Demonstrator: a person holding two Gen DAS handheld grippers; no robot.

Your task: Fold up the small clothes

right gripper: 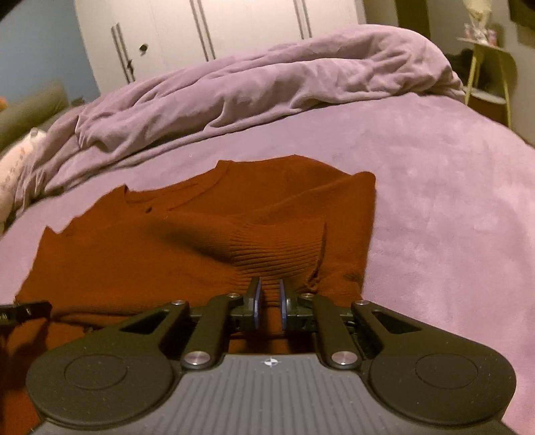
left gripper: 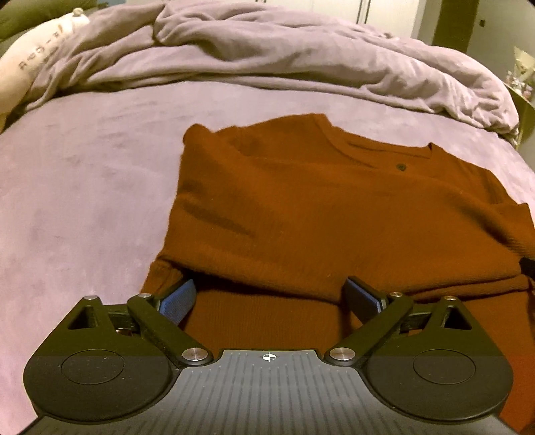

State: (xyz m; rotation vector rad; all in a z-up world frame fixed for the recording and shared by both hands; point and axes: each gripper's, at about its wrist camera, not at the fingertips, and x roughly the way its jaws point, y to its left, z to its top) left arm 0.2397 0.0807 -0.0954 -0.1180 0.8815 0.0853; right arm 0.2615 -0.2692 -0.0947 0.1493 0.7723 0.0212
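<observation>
**Two grippers over one brown sweater on a purple bed**

One big bed (left gripper: pixel 83 187) fills both views. It has a soft purple cover. A bunched-up purple blanket (left gripper: pixel 284 60) lies across the far side of it. White cupboard doors (right gripper: pixel 214 30) stand behind the bed in the right view. A pale pillow with writing (left gripper: pixel 36 63) sits at the far left edge of the bed.

One rust-brown sweater (left gripper: pixel 317 207) lies flat on the purple cover, near the middle of the bed. Its neck hole points to the far side, toward the blanket. One sleeve is folded in across the body. Its ribbed cuff (right gripper: pixel 277 251) lies on top of the sweater on the right side.

The left gripper (left gripper: pixel 271 297) hangs over the near edge of the sweater. Its jaws are spread very wide. Nothing is pinched between them. The blue pads (left gripper: pixel 177 297) sit just above the brown cloth, and a fold of the sweater lies just past their tips.

The right gripper (right gripper: pixel 269 301) is close to the ribbed cuff. Its jaws are nearly together. Brown cloth shows in the thin gap between the blue pads, and they pinch the edge of the cuff.

A small black tip of the left gripper pokes in at the left edge of the right view.
</observation>
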